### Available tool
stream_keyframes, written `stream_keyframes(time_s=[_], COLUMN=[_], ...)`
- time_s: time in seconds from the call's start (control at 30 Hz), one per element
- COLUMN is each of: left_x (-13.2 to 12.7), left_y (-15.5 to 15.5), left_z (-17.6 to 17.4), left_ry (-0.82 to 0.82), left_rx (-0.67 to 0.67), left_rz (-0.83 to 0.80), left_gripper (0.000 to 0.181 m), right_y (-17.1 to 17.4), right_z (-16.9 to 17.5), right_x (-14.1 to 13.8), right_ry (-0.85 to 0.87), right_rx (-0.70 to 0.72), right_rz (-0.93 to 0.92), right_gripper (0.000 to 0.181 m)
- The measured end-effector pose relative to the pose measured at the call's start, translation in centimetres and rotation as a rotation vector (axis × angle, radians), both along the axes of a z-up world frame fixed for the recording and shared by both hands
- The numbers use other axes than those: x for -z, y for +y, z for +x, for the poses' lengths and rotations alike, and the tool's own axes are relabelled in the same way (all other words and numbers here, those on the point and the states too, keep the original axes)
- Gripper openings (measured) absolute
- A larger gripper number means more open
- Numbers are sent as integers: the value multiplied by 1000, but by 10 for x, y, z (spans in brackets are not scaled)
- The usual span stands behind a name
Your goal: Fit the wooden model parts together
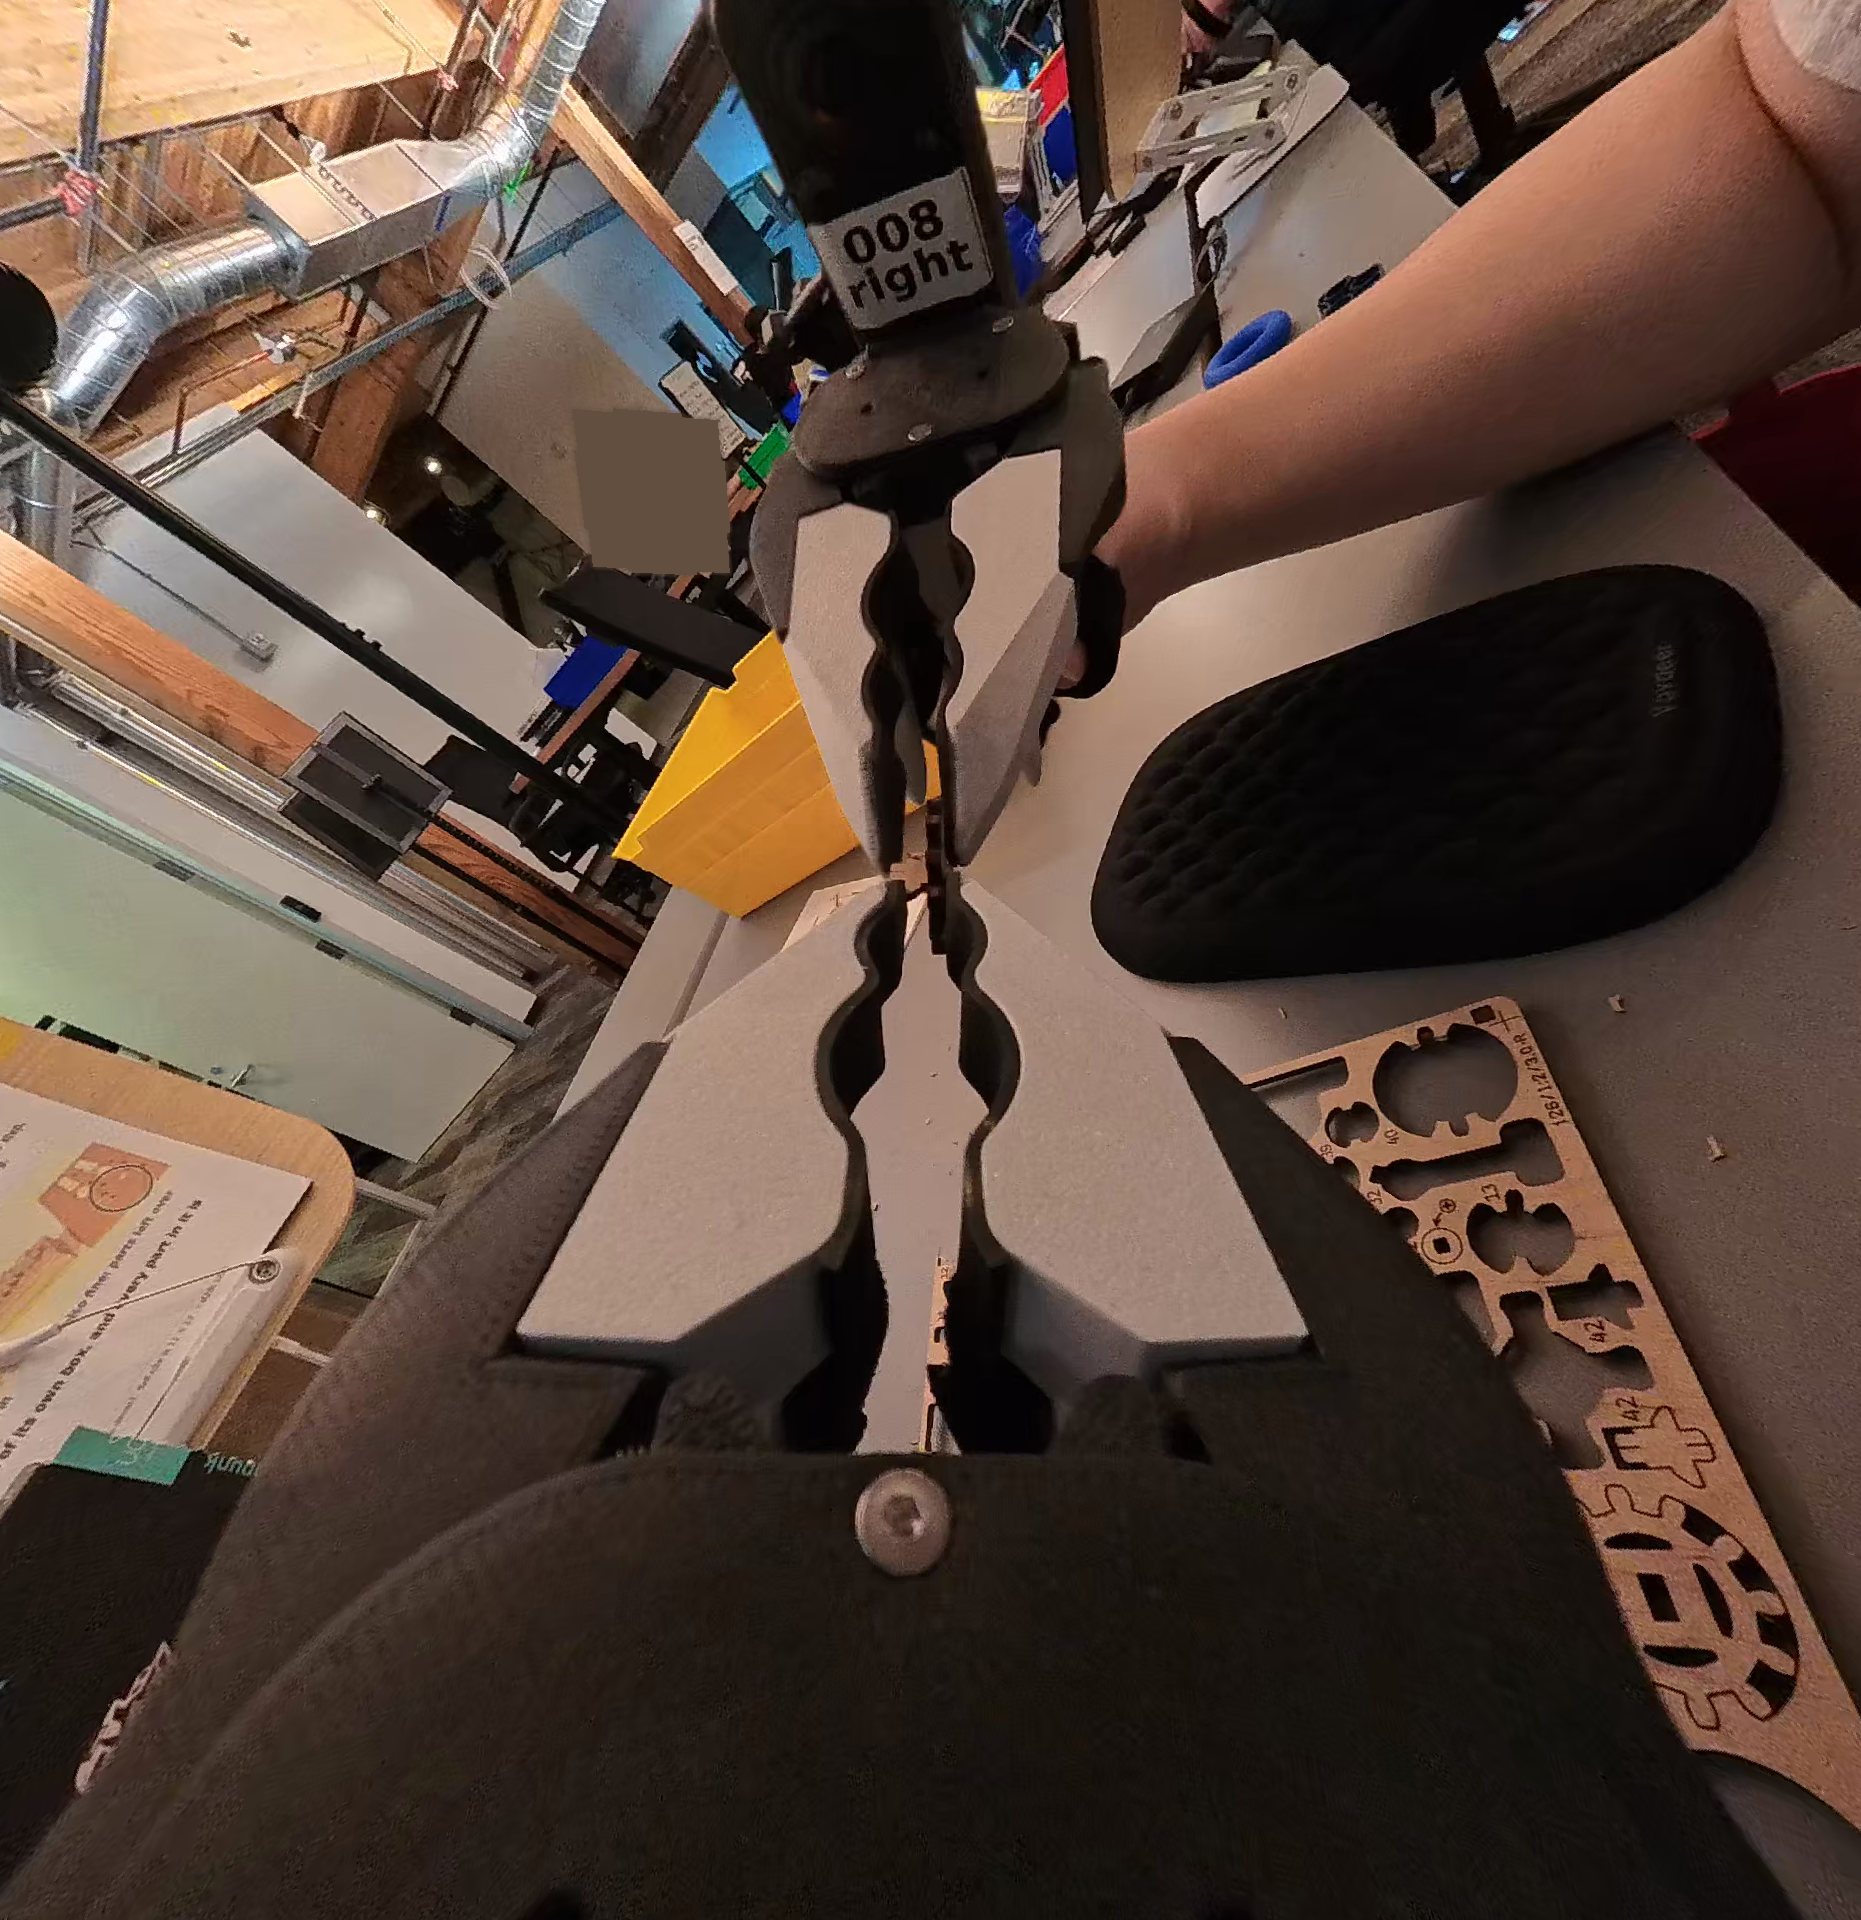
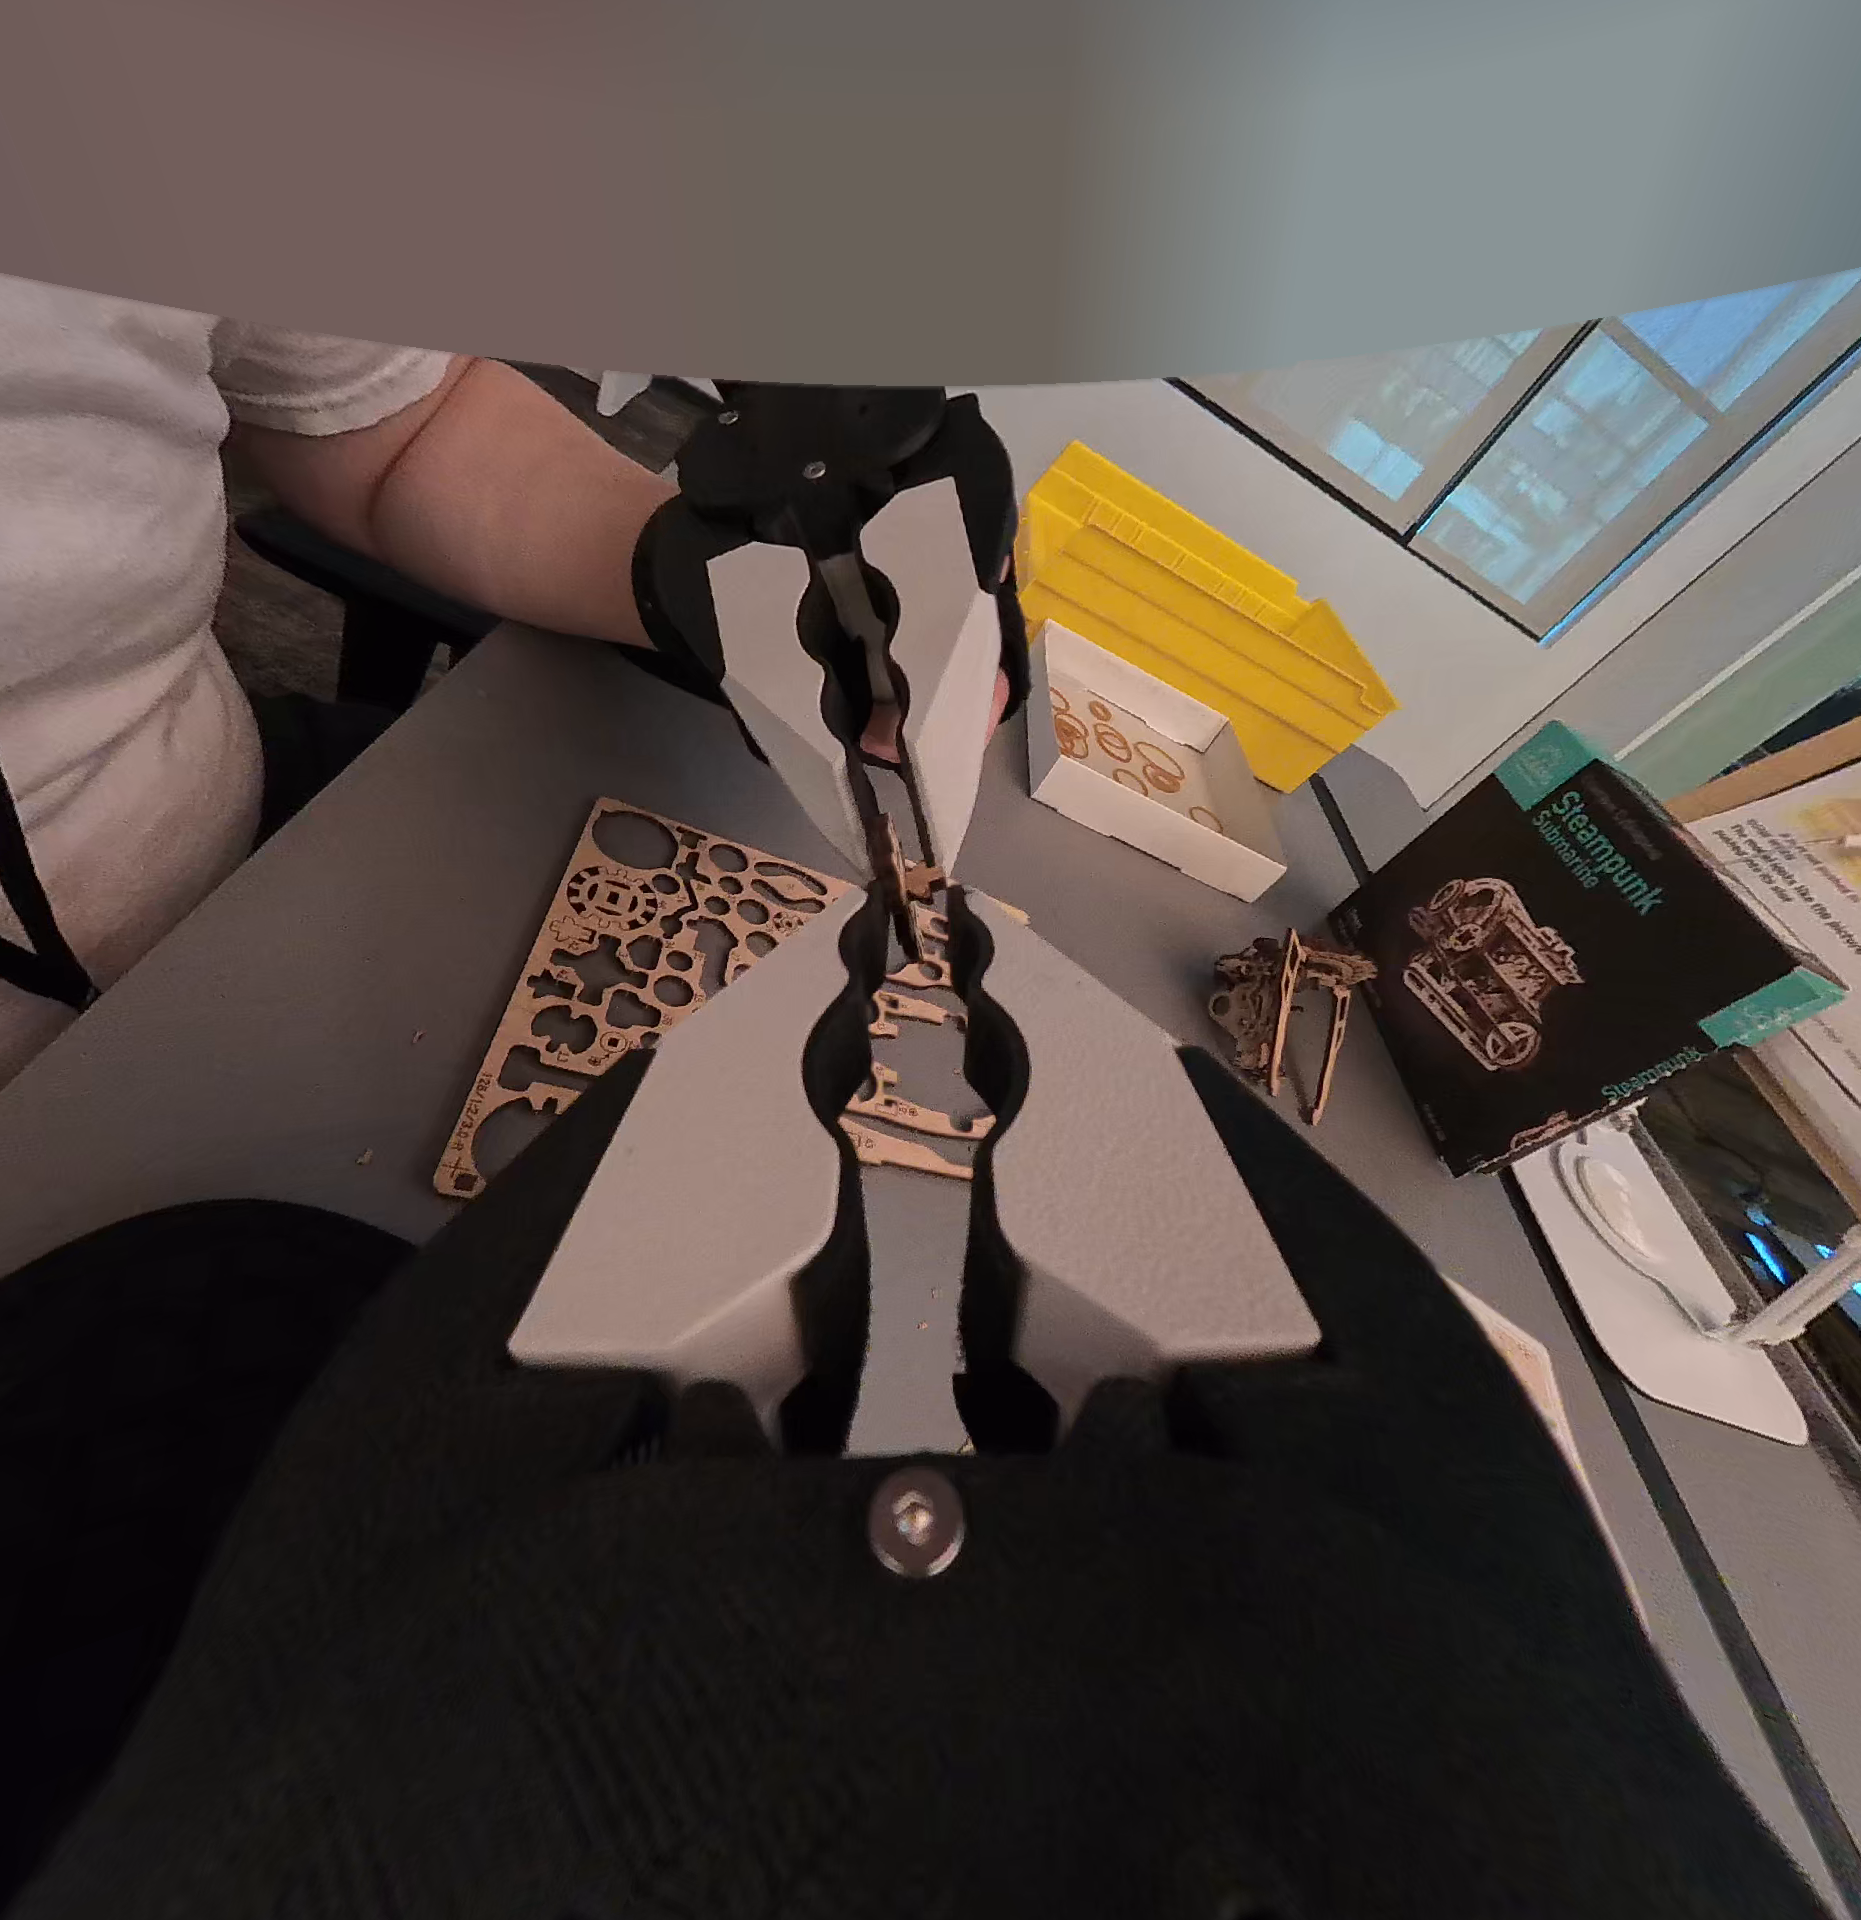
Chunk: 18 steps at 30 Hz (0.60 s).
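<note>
**2 tongs meet tip to tip over the counter**

We see the left tongs [image 1: 921, 902] and the right tongs [image 2: 918, 914] facing each other above the grey counter [image 2: 282, 935], tips almost touching. Each is clamped on a small wooden part [image 2: 913, 883], and the 2 parts meet between the tips. Below them lies a cut-out wooden sheet [image 2: 635, 935]. Near it stand a half-built wooden model [image 2: 1284, 992], a white box [image 2: 1144, 769], yellow bins [image 2: 1196, 623] and a black pad [image 1: 1445, 779].

Workshop: exposed ducting [image 1: 188, 281], timber beams [image 1: 635, 177], yellow bins [image 2: 1196, 613].
</note>
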<state>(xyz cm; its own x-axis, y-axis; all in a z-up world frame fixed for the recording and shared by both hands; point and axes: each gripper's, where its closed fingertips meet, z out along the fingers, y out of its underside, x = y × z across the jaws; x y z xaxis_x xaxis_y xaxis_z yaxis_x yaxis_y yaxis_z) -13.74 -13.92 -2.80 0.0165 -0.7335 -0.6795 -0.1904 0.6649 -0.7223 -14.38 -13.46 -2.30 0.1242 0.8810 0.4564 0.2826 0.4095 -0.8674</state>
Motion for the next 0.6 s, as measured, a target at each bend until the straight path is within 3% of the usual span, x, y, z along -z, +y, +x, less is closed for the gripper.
stream_keyframes(time_s=[0.6], left_x=[2], left_y=[-2], left_z=[-2], left_ry=[34], left_rx=[6], left_rz=[10], left_gripper=[5], right_y=[-3], right_z=[-4], right_x=[3], right_ry=[-36], right_rx=[15], right_rz=[69], right_gripper=[5])
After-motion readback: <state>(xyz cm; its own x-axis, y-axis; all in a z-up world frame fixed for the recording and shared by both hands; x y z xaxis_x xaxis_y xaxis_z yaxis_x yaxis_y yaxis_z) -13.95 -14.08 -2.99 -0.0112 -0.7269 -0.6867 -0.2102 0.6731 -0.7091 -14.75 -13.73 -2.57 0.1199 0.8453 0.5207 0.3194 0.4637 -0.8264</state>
